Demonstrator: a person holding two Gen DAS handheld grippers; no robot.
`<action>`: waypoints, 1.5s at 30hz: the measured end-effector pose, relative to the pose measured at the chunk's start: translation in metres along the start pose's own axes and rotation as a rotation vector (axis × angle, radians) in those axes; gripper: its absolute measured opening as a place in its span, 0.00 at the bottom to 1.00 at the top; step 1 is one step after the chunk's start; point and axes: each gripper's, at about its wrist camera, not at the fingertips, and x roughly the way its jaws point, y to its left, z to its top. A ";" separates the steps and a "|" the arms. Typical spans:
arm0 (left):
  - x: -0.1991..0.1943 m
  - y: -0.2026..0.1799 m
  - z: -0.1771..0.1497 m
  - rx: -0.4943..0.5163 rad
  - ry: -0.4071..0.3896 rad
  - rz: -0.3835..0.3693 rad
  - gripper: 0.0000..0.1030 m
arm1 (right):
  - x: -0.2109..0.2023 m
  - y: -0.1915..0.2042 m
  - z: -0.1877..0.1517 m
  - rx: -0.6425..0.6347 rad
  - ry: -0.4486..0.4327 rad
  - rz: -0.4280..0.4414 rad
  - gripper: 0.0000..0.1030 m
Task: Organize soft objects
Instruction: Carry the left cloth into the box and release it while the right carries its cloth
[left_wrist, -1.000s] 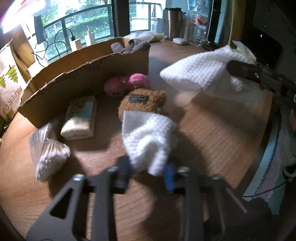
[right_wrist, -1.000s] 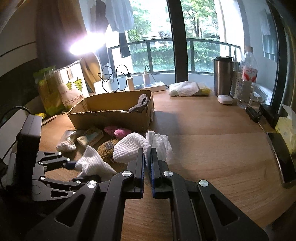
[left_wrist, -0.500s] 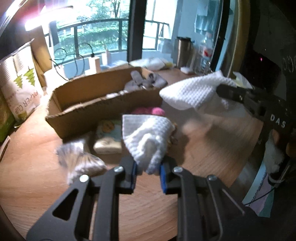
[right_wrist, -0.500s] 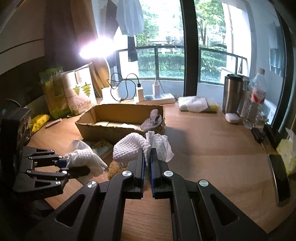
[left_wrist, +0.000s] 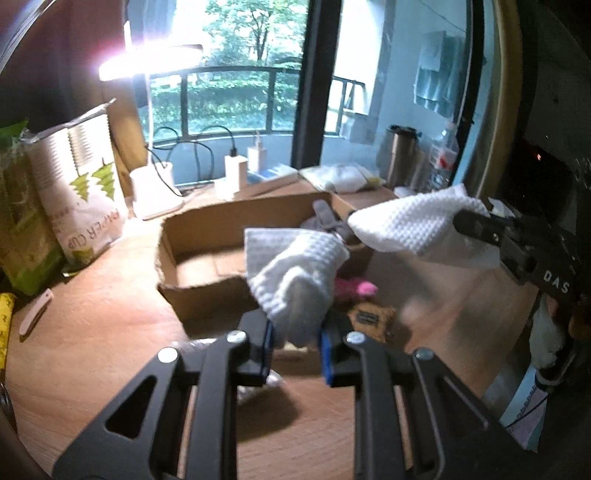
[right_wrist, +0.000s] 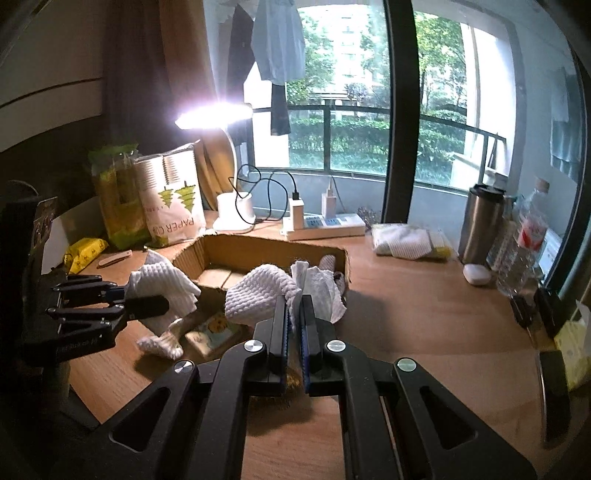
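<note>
The left tongs are partly spread, and between their blue pads they pinch a bunched end of a white waffle-knit cloth. The cloth stands up from the grip, above the wooden surface, in front of the open brown cardboard box.

The right tongs are pressed almost together, with only a thin gap, and they clamp another part of the white knit fabric together with a crumpled white tissue-like piece. In the left wrist view this end hangs in the air at the right, held by the black tips of the right tongs. I cannot tell if both tongs hold one cloth or two separate ones.

Inside the box lies a grey soft item, near its right wall. Below the lifted cloth, on the surface just beside the box, rest a pink plush toy and a brown fuzzy pouch with a dark label. In the right wrist view, a small flat pack with a yellow cartoon print lies near the front of the box, and a bright desk lamp shines behind.
</note>
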 end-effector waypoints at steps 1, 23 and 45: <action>0.000 0.003 0.001 -0.004 -0.003 0.005 0.20 | 0.001 0.001 0.001 -0.002 -0.001 0.003 0.06; 0.021 0.056 0.026 -0.072 -0.018 0.099 0.20 | 0.050 0.020 0.038 -0.045 -0.003 0.100 0.06; 0.095 0.081 0.029 -0.094 0.153 0.159 0.27 | 0.107 0.021 0.055 -0.040 0.043 0.152 0.06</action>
